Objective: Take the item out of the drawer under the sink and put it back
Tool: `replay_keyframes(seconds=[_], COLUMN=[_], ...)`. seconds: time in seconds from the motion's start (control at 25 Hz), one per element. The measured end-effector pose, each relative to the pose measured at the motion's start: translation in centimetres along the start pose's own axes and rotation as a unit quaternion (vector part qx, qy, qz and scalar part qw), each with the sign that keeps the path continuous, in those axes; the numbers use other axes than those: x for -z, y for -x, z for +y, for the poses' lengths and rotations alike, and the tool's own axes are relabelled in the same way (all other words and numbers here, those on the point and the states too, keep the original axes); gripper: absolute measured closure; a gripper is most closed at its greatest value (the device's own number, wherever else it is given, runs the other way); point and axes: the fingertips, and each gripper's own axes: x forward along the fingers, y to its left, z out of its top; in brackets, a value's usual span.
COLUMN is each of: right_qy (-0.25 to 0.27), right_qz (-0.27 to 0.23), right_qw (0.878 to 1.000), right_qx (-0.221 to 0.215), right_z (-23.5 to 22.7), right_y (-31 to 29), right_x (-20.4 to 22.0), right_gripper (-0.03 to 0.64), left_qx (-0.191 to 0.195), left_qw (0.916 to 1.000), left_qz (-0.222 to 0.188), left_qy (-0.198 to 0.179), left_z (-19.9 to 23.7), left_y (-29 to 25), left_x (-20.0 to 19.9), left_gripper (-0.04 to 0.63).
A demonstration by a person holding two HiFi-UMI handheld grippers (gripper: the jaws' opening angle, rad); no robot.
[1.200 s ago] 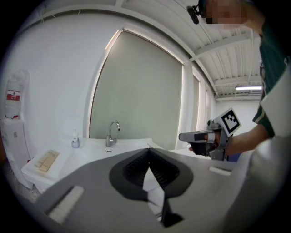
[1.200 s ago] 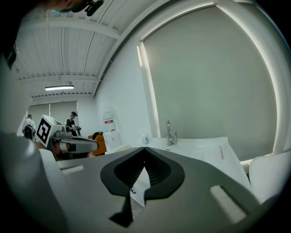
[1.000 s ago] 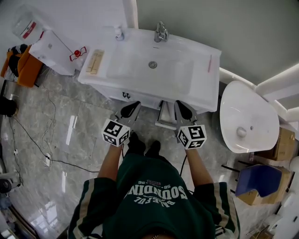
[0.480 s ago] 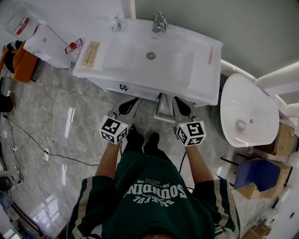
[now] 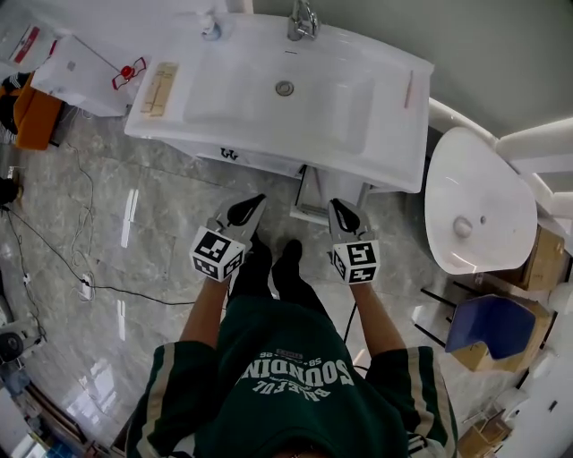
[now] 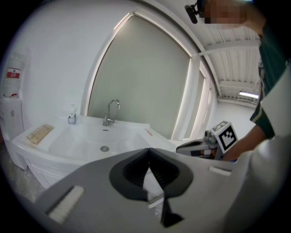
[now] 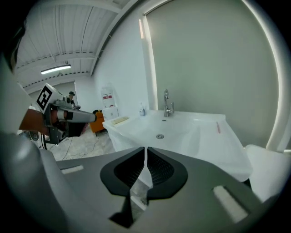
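The white sink cabinet (image 5: pixel 269 165) stands in front of me, with a small dark handle (image 5: pixel 230 154) on its front. Under the basin's front edge a pale panel (image 5: pixel 309 192) juts out. I cannot tell whether it is the drawer, and no item from it shows. My left gripper (image 5: pixel 258 199) is low before the cabinet, shut and empty, its tips (image 6: pixel 148 150) meeting. My right gripper (image 5: pixel 333 204) hangs beside it, also shut (image 7: pixel 145 148) with nothing held. Both point at the cabinet without touching it.
On the basin are a faucet (image 5: pixel 303 18), a wooden tray (image 5: pixel 159 88) and a pink stick (image 5: pixel 410 89). A toilet (image 5: pixel 474 215) stands right, with a blue seat (image 5: pixel 483 326) and a cardboard box (image 5: pixel 546 259) nearby. A white unit (image 5: pixel 76 76) and a floor cable (image 5: pixel 81 259) are left.
Both grippers have sunk lower and drawn back a little from the cabinet front. The sink has slid up in the head view. Both stay shut and empty.
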Motion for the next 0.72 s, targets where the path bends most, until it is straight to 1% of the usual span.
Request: replay_keyframes(seconds=[0.16,0.32,0.44,0.72], right_qy=[-0.01,-0.012,-0.014,-0.013], right_qz=[0.033,0.077,0.118,0.192], right_qw=[0.999,0.997,0.993,0.981], right_qx=[-0.005,0.004,0.005,0.002], right_z=[-0.4,-1.4,-2.0,-3.1], right_y=[-1.4,-2.8,-4.0,-7.8], right_x=[2.9,5.5,8.1,13.7], right_gripper=[0.611,0.568,0.537,0.514], left_qx=[-0.001,0.002,0.005,0.002], left_qw=[1.0,0.9999,0.9998,0.9992], left_qz=[0.005,0.009,0.013,0.027], left_qy=[0.006,0.007,0.011,0.03], left_z=[0.1,0.0,-0.1,0.6], left_y=[-0.4,-1.1,-1.3,-1.6], left_x=[0.9,1.3,1.9,4.3], left_gripper=[0.546,0.546,0.546,0.546])
